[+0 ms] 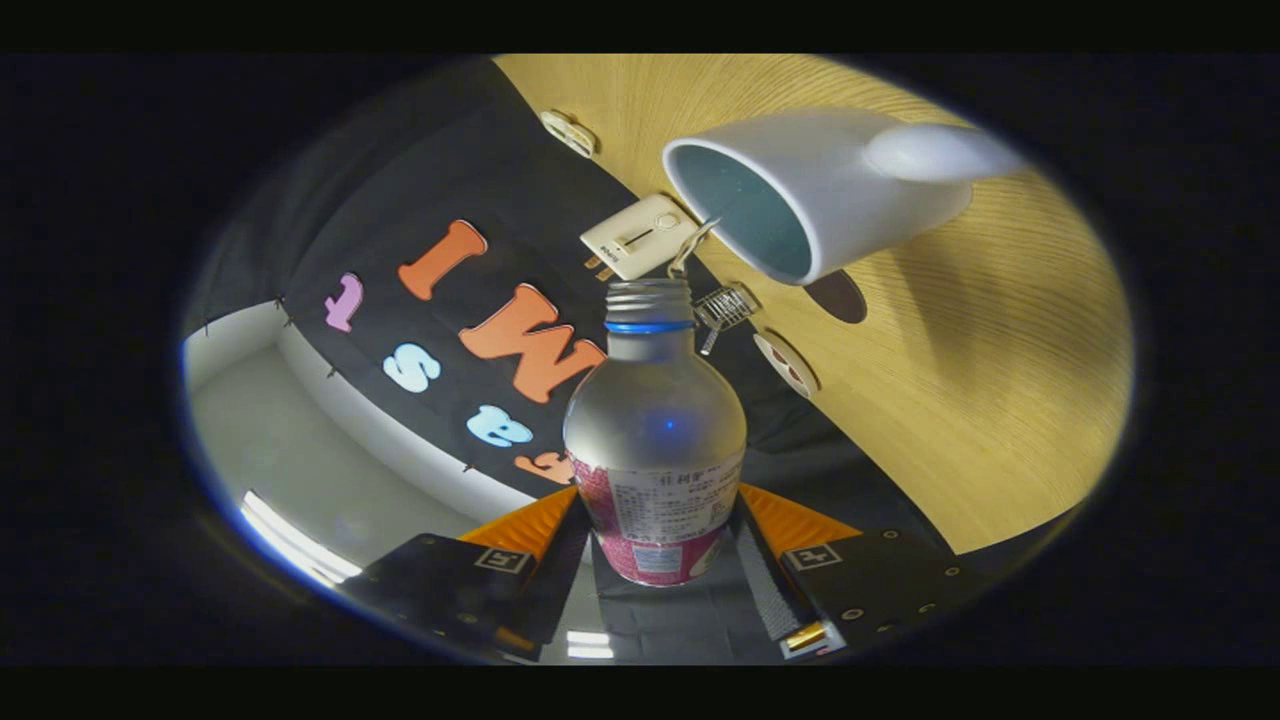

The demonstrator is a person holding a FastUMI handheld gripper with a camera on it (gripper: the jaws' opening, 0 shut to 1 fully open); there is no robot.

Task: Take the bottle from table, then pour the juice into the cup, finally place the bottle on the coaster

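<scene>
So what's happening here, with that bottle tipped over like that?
A hand-held gripper is clamped on a clear plastic bottle with a pink label, both fingers pressing its lower body. The bottle is cap-off and tilted, its open neck aimed toward the mouth of a white mug with a blue inside on the wooden table. No stream of juice is visible. A dark round coaster lies just beside the mug.

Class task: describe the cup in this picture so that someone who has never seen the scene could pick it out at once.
Start at the wooden table. Just beyond the open mouth of the bottle, which the gripper holds between its jaws, stands the cup. It is the largest thing on the table: a white mug with a handle and a bluish inside, unlike the small flat items nearby.
</scene>
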